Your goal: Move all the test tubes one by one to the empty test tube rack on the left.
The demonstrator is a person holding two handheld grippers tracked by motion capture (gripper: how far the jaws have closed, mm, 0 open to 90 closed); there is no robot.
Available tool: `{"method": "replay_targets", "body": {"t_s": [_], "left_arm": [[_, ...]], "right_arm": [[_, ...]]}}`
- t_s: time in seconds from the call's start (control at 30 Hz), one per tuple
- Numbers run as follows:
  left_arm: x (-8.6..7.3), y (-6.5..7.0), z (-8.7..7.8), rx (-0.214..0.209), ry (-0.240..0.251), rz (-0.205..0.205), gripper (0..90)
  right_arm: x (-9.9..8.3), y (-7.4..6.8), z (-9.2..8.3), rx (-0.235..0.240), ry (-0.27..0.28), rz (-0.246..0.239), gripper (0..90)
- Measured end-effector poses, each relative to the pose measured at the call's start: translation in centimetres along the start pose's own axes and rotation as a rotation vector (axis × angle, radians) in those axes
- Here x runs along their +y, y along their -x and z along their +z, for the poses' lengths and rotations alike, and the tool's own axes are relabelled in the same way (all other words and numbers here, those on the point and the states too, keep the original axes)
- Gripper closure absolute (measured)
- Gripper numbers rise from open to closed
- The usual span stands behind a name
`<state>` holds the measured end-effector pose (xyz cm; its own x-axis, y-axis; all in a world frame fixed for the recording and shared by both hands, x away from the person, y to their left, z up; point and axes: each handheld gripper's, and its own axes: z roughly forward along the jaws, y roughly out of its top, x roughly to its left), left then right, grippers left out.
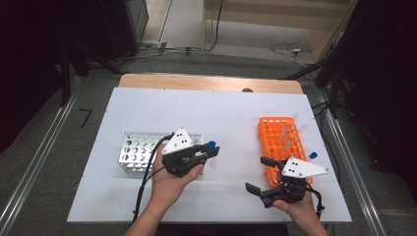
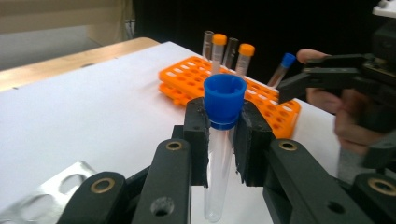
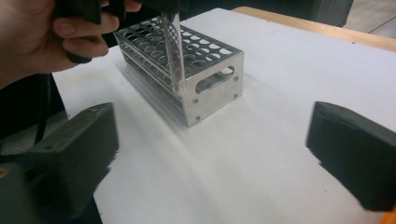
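My left gripper (image 1: 211, 150) is shut on a clear test tube (image 2: 219, 158) with a blue cap (image 2: 225, 100), gripped just under the cap and held upright. The tube (image 3: 173, 51) hangs at the right end of the silver metal rack (image 1: 135, 150), its tip above the table. My right gripper (image 1: 259, 174) stands open near the front edge, beside the orange rack (image 1: 275, 135), with nothing between its jaws (image 3: 215, 154). The orange rack (image 2: 196, 77) holds several tubes, two with orange caps (image 2: 219, 44) and one with a blue cap (image 2: 285, 65).
A white sheet (image 1: 206, 108) covers the wooden table. Its far edge (image 1: 206, 81) is bare wood. Between the two racks lies open white surface. Cables and dark stands sit on the floor beyond the table.
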<state>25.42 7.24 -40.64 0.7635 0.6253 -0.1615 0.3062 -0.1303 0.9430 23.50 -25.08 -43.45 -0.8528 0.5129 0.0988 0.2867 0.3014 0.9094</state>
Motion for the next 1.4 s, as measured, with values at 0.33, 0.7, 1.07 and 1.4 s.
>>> {"method": "replay_targets", "body": {"t_s": [0.33,0.7,1.07,1.4], "left_arm": [[2.1,-2.4,-0.4,0.065,0.032,0.008,77.9],[2.5,-5.7,-0.1,0.168,0.049,-0.011,77.8],[1.1,-7.3,1.4,0.213,0.024,-0.025,77.8],[-0.5,-7.3,3.0,0.225,-0.035,-0.025,77.7]], "right_arm": [[-2.0,1.2,-3.4,-0.040,0.012,0.028,0.0],[-3.0,2.2,-5.2,-0.078,0.032,0.046,3.1],[-3.3,2.3,-4.8,-0.091,0.023,0.034,3.3],[-3.5,2.6,-4.7,-0.094,0.020,0.042,3.8]]}}
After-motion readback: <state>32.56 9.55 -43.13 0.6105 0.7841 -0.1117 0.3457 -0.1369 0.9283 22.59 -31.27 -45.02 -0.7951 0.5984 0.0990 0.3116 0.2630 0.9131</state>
